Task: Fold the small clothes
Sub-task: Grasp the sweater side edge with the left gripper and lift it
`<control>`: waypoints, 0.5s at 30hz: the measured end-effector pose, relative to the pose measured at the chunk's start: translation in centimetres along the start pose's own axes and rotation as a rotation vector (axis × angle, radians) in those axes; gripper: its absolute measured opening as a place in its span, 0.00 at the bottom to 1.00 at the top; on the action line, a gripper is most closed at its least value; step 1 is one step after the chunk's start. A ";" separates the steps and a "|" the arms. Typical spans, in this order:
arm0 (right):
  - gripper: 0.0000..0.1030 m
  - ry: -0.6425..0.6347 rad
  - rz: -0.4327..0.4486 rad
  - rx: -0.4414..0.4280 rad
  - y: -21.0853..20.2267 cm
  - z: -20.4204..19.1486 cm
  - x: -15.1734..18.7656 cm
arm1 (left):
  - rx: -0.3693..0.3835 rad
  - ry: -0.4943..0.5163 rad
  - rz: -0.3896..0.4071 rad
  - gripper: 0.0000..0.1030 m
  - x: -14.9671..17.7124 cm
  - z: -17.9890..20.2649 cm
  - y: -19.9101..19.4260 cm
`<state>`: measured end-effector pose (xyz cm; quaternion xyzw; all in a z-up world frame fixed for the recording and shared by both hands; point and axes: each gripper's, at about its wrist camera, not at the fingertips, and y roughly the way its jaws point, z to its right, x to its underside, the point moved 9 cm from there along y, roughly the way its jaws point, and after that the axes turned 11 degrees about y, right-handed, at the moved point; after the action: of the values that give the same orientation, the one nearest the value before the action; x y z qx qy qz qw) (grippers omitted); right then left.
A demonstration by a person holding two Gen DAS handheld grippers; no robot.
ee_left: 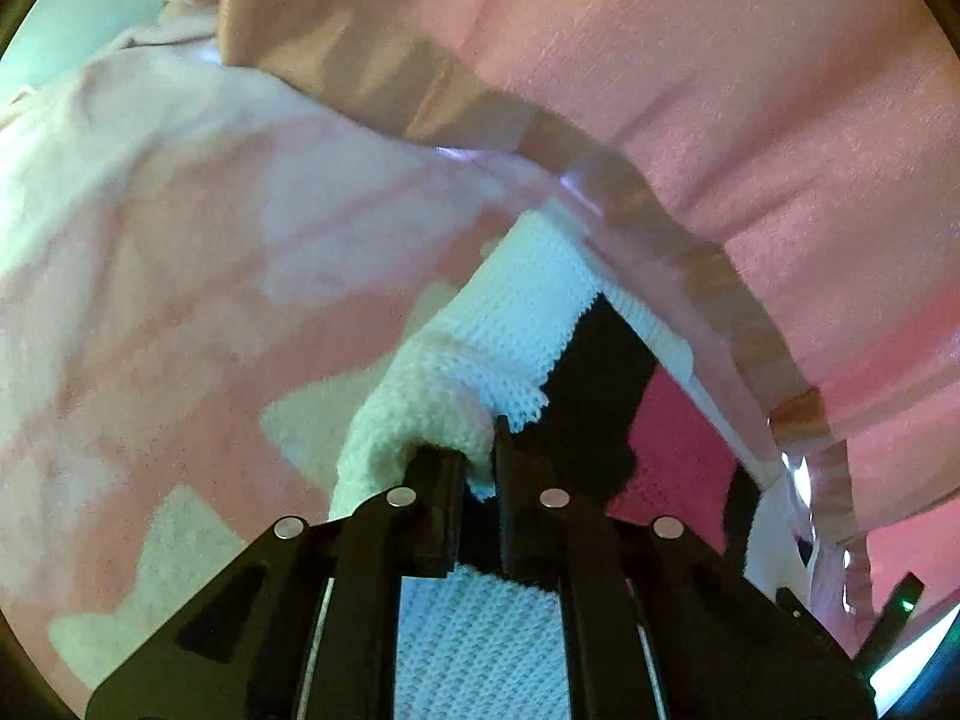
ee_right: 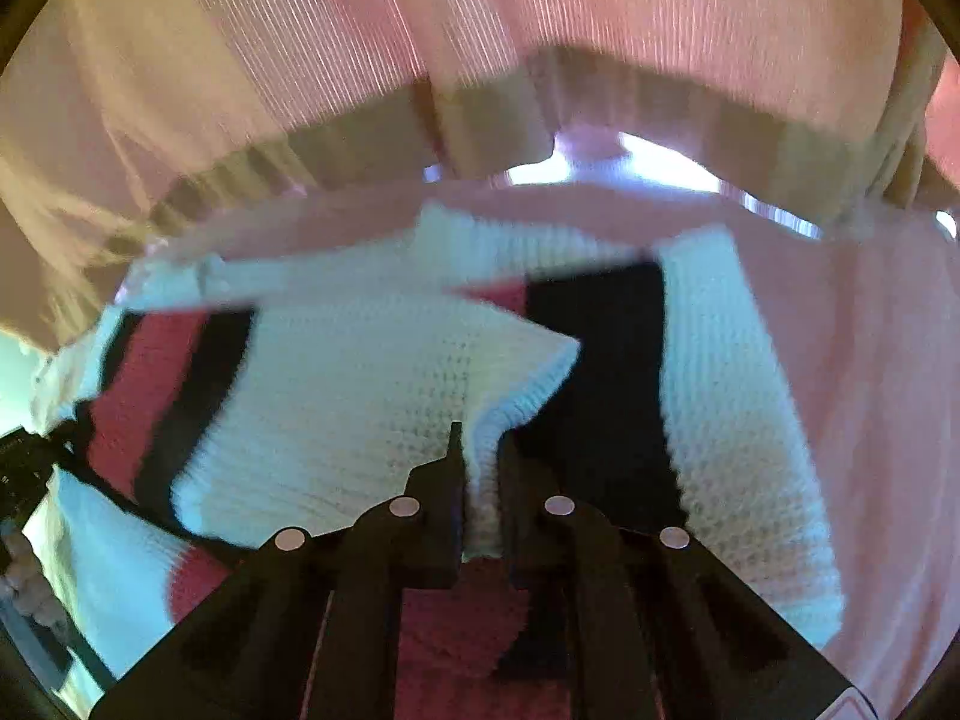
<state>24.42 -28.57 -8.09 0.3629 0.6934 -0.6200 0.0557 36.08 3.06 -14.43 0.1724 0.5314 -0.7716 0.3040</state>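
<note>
A small knit garment, white with black and red stripes, fills both views: in the left wrist view (ee_left: 510, 330) it runs up from the fingers, in the right wrist view (ee_right: 360, 372) it spreads wide. My left gripper (ee_left: 480, 456) is shut on a bunched white edge of it. My right gripper (ee_right: 480, 456) is shut on a folded white edge of it. The garment lies over a pale pink cloth with white patches (ee_left: 180, 210).
A pink ribbed fabric with a tan hem (ee_left: 720, 90) hangs close above, also in the right wrist view (ee_right: 540, 30). The other gripper's black body (ee_left: 900, 594) shows at lower right. A bright gap (ee_right: 630, 162) lies beyond the hem.
</note>
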 end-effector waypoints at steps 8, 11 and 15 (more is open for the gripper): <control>0.09 0.011 -0.045 0.052 1.7 2.3 1.2 | -0.040 0.018 -0.074 0.08 0.9 -1.1 2.0; 0.09 0.015 -0.029 0.042 1.5 2.2 0.6 | -0.063 0.071 -0.067 0.09 0.8 -0.8 2.4; 0.20 -0.013 0.026 0.031 -2.1 0.9 -1.0 | -0.068 0.096 -0.094 0.13 0.8 -0.8 1.8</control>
<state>23.68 -29.74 -6.04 0.3686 0.6787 -0.6322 0.0625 36.63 3.14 -16.54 0.1736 0.5790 -0.7573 0.2474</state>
